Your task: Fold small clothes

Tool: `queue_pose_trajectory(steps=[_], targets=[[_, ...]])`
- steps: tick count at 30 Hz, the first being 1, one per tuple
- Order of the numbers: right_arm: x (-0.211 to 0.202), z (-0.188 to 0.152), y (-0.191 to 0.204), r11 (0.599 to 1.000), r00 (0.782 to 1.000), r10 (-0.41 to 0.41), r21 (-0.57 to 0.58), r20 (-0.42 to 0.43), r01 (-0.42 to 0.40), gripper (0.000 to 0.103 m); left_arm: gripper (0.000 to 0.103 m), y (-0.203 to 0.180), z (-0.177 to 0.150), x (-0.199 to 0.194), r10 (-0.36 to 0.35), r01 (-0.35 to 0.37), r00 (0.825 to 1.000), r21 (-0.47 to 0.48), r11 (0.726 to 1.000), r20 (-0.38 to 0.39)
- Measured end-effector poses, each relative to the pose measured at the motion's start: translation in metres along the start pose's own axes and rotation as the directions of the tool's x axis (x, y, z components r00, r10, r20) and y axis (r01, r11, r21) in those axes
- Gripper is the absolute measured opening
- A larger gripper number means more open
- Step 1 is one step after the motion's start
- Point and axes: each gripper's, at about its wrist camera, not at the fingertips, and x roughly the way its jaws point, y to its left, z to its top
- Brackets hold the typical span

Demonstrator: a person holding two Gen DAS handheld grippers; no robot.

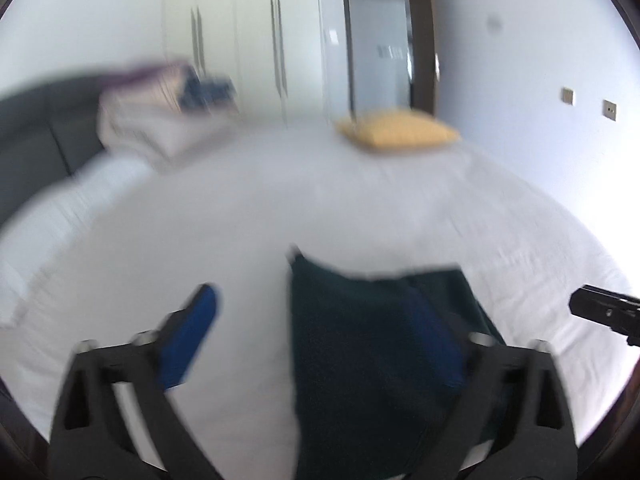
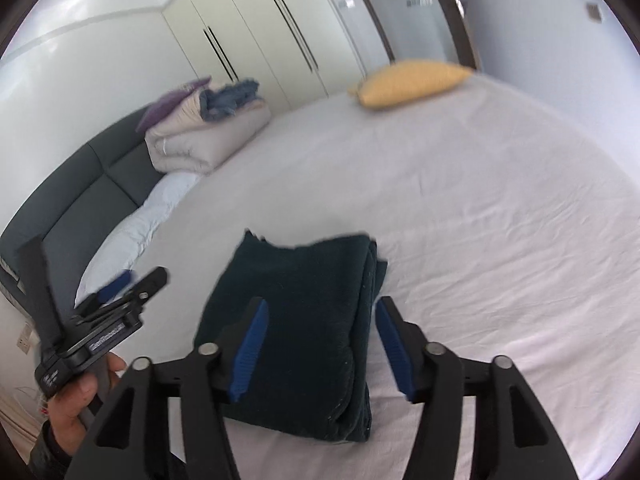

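A dark green folded garment (image 2: 304, 320) lies flat on the white bed sheet (image 2: 480, 208); it also shows in the left wrist view (image 1: 360, 340), blurred. My right gripper (image 2: 320, 344) is open just above its near part, blue pads (image 2: 250, 356) on either side of its right folded edge, holding nothing. My left gripper (image 1: 320, 332) is open over the garment's left edge, its left pad (image 1: 192, 336) over bare sheet, its right pad over the cloth. It also shows at the left of the right wrist view (image 2: 120, 296), held by a hand.
A folded beige duvet with blue and purple clothes on top (image 2: 208, 128) sits at the bed's far left by a grey headboard (image 2: 80, 184). A yellow pillow (image 2: 412, 82) lies at the far edge. White wardrobes (image 2: 256, 32) stand behind.
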Motion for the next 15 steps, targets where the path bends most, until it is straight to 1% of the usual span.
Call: queue_pose_trajectory(steps=[1,2,3,4,5,7,8,9,10,11,13,15], targets=[[-0.008,0.0,0.004,1.0,1.0,-0.008,-0.01,0.026,0.009,0.067,0.103,-0.002,0.001,-0.017,0.029,-0.03,0.998,0.01,0.999,0.06],[-0.016,0.0,0.008,1.0,0.998,-0.018,-0.019,0.055,0.019,0.073,0.103,-0.004,0.002,-0.038,0.064,-0.068,0.989,0.024,0.997,0.134],[-0.027,-0.001,0.012,0.999,0.995,-0.027,-0.027,0.092,0.03,0.078,0.103,-0.006,0.001,-0.051,0.091,-0.097,0.98,0.03,0.995,0.174],[-0.037,-0.002,0.016,0.999,0.991,-0.034,-0.036,0.132,0.039,0.088,0.103,-0.007,0.002,-0.064,0.114,-0.122,0.974,0.03,0.992,0.198],[-0.048,-0.003,0.019,0.998,0.983,-0.041,-0.042,0.177,0.049,0.097,0.103,-0.006,0.002,-0.079,0.109,-0.117,0.973,0.027,0.993,0.201],[-0.067,-0.004,0.023,0.997,0.966,-0.049,-0.051,0.253,0.064,0.103,0.103,-0.005,0.005,-0.095,0.072,-0.076,0.977,0.014,0.997,0.2],[-0.076,-0.006,0.026,0.996,0.954,-0.052,-0.059,0.296,0.073,0.103,0.103,-0.002,0.006,-0.103,0.05,-0.05,0.978,-0.005,0.999,0.204],[-0.082,-0.007,0.028,0.994,0.946,-0.056,-0.067,0.32,0.081,0.103,0.103,0.0,0.005,-0.109,0.041,-0.037,0.977,-0.023,0.999,0.209],[-0.088,-0.008,0.031,0.993,0.938,-0.058,-0.077,0.342,0.09,0.103,0.103,0.003,0.003,-0.115,0.041,-0.032,0.976,-0.046,0.998,0.212],[-0.092,-0.009,0.032,0.992,0.932,-0.058,-0.085,0.357,0.094,0.103,0.103,0.005,0.003,-0.119,0.048,-0.036,0.979,-0.06,0.998,0.198],[-0.099,-0.012,0.035,0.991,0.928,-0.042,-0.101,0.37,0.085,0.103,0.103,0.007,0.002,-0.128,0.03,-0.02,0.985,-0.059,0.998,0.17],[-0.102,-0.015,0.034,0.992,0.929,-0.031,-0.101,0.368,0.073,0.103,0.103,0.007,-0.001,-0.132,0.049,-0.042,0.987,-0.054,0.998,0.151]])
